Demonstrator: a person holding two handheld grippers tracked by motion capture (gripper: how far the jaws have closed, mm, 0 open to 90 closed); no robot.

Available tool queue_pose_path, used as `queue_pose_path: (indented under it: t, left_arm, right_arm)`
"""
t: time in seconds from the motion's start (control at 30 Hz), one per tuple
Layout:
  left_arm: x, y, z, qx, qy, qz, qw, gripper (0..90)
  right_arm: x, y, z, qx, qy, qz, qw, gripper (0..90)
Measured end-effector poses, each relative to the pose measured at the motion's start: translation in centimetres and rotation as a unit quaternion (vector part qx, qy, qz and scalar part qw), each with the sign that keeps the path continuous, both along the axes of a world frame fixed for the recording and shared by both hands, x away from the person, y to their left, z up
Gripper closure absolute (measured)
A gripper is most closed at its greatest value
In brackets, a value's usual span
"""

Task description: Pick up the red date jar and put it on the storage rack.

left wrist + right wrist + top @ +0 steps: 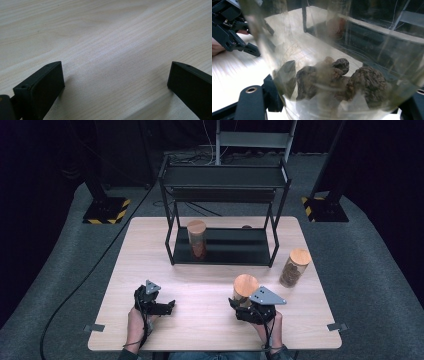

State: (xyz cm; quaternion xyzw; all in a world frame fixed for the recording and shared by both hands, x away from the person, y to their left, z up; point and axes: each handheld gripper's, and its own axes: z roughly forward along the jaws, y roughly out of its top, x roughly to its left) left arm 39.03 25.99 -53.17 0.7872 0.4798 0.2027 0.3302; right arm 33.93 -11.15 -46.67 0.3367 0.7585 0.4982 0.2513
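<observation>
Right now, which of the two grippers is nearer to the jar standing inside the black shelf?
Left. The left gripper sits on the table in front of the jar in the shelf, slightly left. The right gripper is farther right, clamped on another jar.

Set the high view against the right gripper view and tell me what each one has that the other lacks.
High view alone: the jar's wooden lid, a second jar standing right of the rack, the right gripper seen from above, the table's edges.

Right gripper view alone: the dark wrinkled lumps at the bottom of the jar, seen through its glass.

Both: the held jar, the left gripper, the black rack, the wooden tabletop.
</observation>
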Motion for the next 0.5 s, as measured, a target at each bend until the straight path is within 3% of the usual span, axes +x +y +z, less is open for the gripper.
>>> queue_pose_path:
  t: [0.5]
  left_arm:
    - [0.00, 0.00, 0.00, 0.000, 0.000, 0.000, 1.0000, 0.0]
  right_arm:
    - [0.85, 0.52, -0.11, -0.001, 0.001, 0.006, 1.0000, 24.8]
